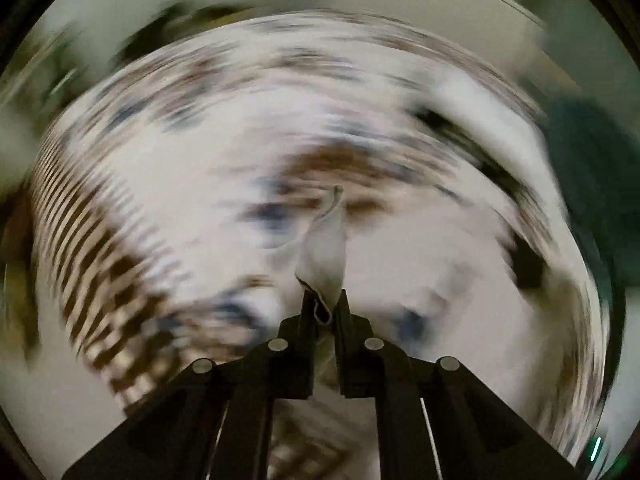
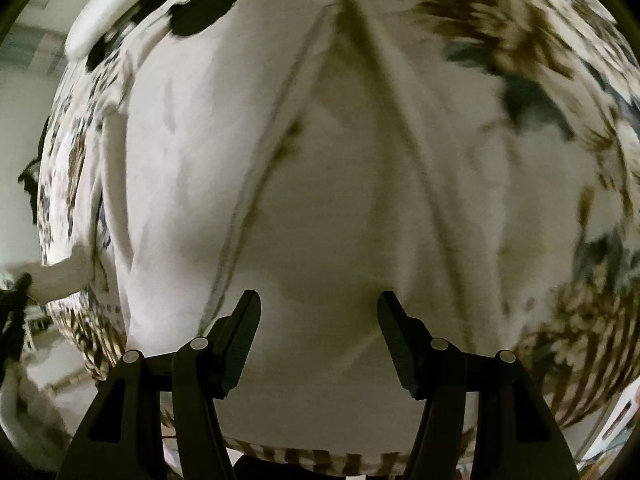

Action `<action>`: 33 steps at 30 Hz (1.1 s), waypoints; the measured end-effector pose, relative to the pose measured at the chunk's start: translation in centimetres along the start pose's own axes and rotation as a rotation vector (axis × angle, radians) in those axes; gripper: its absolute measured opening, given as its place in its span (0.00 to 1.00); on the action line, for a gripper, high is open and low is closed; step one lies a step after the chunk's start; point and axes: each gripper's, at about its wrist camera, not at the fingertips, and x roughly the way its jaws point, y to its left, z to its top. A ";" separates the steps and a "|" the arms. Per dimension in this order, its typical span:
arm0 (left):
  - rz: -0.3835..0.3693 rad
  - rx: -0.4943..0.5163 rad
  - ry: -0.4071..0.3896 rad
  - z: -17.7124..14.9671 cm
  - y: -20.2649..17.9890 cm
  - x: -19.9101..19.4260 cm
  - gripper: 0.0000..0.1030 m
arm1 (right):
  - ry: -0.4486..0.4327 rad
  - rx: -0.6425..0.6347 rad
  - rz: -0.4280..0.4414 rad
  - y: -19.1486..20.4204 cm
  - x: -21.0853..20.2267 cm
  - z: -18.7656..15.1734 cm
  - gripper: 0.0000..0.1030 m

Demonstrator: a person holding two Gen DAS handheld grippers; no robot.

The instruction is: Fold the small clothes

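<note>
left gripper (image 1: 324,300): jaws pinched on a fold of white patterned garment (image 1: 324,240). right gripper (image 2: 318,304): jaws apart, garment (image 2: 320,200) beyond.

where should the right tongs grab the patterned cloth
The right tongs are open, with the cloth's plain white inner face spread right ahead. Grip the raised fold ridge running up the white panel, coming straight forward with one finger on each side. A ridge gives the fingers something to pinch, which flat cloth does not. The left tongs already pinch a hem.
</note>
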 end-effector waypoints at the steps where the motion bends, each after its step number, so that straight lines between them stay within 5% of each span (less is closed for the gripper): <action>1: -0.054 0.123 0.014 -0.9 -3.4 -0.3 0.06 | -0.006 0.019 -0.005 -0.8 -0.3 0.0 0.61; 5: -0.230 0.443 0.092 -6.5 -12.6 -0.8 0.06 | -0.030 0.102 -0.033 -4.5 -1.7 -0.2 0.61; 8: -0.312 0.583 0.159 -11.3 -16.5 -0.8 0.06 | -0.039 0.143 -0.052 -7.1 -2.5 -0.5 0.61; 16: -0.328 0.760 0.294 -18.0 -18.9 0.9 0.09 | -0.038 0.176 -0.078 -11.3 -3.7 -1.8 0.61; 19: -0.291 0.760 0.361 -18.3 -18.6 2.6 0.17 | -0.026 0.212 -0.028 -12.3 -3.6 -2.1 0.61; 22: -0.214 0.729 0.379 -18.4 -17.5 3.0 0.76 | -0.027 0.235 0.048 -12.6 -3.5 -2.2 0.61; 28: -0.123 0.574 0.377 -15.9 -12.5 2.6 0.79 | -0.034 0.211 0.229 -9.7 -2.9 -0.6 0.61; 33: 0.020 0.438 0.377 -14.2 -7.0 3.0 0.79 | 0.101 0.175 0.305 -6.1 0.8 -0.3 0.61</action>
